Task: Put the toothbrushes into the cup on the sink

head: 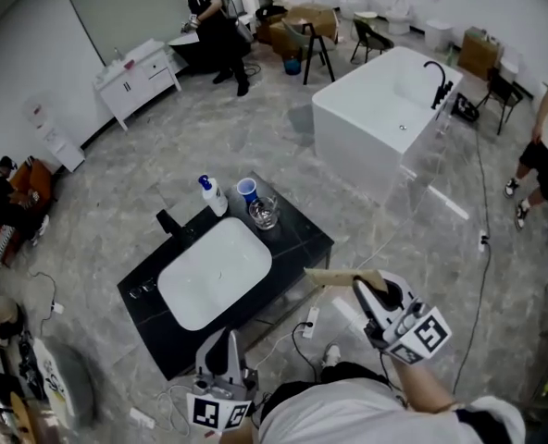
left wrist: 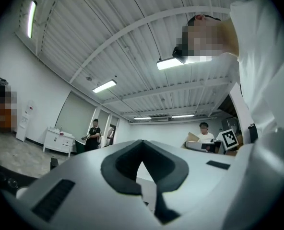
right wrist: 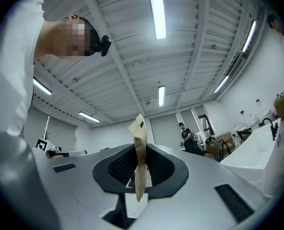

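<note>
One white bathtub (head: 385, 109) fills the room at 1 o'clock, the biggest thing in the head view. Below it, at the centre, stands a black worktop (head: 297, 234) with a white sink basin (head: 214, 271) sunk into it and a black tap (head: 170, 222) at the basin's 11 o'clock. The right gripper (head: 359, 287) hangs at 5 o'clock, well apart from the worktop's near corner. Its fingers are closed to a narrow gap on a slim tan paper packet (right wrist: 140, 162), which stands upright between the pads in the right gripper view and points toward 9 o'clock in the head view. What the packet holds cannot be told. The left gripper (head: 225, 336) sits at 6 o'clock, just off the worktop's near edge, with its fingers drawn together and nothing between them. At the basin's 12 o'clock stands a white bottle (head: 213, 195) with a blue cap. A blue cup (head: 247, 191) is at the bottle's 3 o'clock, and a clear glass (head: 263, 213) is just beside the cup at its 5 o'clock.
</note>
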The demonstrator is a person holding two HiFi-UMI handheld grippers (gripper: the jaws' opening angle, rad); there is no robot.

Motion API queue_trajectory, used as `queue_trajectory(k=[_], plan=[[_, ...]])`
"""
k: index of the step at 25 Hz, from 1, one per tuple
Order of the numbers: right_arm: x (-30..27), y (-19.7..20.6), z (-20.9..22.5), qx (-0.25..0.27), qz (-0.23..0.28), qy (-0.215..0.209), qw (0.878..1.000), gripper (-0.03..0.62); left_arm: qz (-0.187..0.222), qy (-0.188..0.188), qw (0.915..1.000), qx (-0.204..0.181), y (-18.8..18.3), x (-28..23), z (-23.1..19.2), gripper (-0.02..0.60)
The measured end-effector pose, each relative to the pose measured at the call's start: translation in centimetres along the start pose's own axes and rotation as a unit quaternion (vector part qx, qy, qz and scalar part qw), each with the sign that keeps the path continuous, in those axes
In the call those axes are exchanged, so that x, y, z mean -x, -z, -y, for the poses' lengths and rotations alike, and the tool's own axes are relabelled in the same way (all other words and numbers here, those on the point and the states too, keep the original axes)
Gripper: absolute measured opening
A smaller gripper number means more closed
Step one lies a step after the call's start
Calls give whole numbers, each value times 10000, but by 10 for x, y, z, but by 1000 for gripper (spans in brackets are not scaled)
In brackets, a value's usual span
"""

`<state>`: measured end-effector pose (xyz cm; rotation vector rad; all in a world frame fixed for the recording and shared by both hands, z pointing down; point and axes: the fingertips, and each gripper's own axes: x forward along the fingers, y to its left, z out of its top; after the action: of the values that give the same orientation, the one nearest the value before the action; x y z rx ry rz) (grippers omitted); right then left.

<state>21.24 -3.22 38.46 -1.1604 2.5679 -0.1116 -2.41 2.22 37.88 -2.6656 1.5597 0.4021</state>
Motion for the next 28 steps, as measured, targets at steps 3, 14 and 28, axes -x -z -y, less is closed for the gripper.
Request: queue_trajectory(k=[3, 14, 28], plan=[[-10, 0, 14, -78, -90, -179, 9998, 72, 32, -173, 9998, -95, -4, -15, 2, -2], [-46, 15, 26, -155, -356, -569, 9976, 72, 38, -689, 9976, -99, 7, -20, -24, -2], [-121, 33, -11, -12, -341, -402, 9986, 72, 30, -496, 9988, 1, 2, -10, -108, -2]])
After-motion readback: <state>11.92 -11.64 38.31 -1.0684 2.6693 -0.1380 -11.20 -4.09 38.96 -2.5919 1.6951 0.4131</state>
